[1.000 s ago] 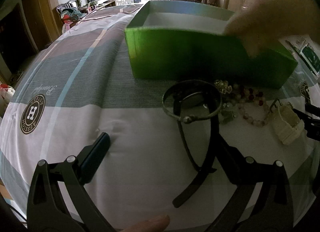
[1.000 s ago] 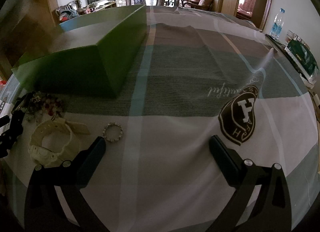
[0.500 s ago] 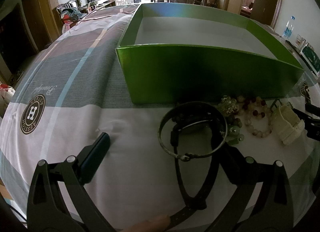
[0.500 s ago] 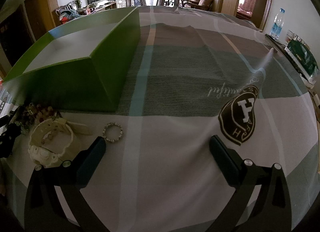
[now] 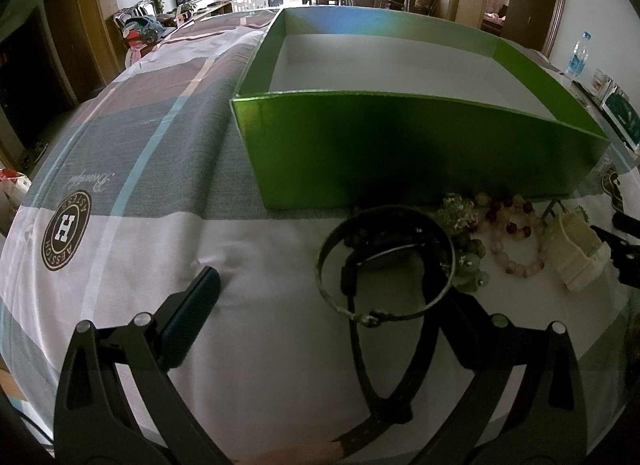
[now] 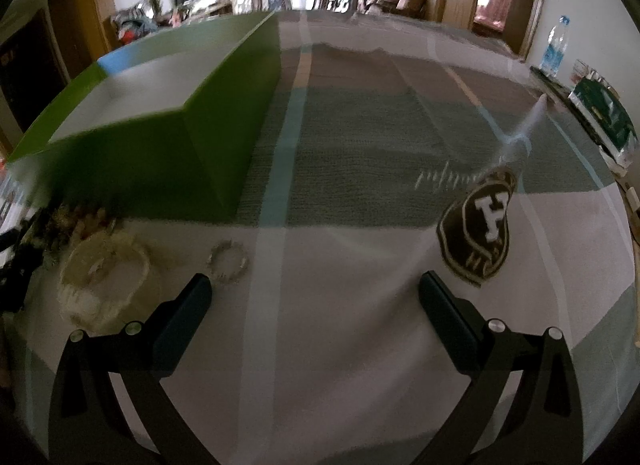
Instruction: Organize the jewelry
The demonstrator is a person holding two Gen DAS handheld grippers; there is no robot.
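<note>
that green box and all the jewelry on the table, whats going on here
A person with a gripper in each hand is sorting jewelry. The open green cardboard box holds nothing visible. A dark metal bangle, black headband, pink beaded bracelet and cream bracelet lie before it on the tablecloth. The left gripper and right gripper are open, holding nothing.

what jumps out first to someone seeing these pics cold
The big green box, open and showing only a bare white floor, dominates the table's middle. Just in front of it lies a jewelry cluster: a metal bangle over a black band, beaded bracelets, and a cream bracelet.
</note>
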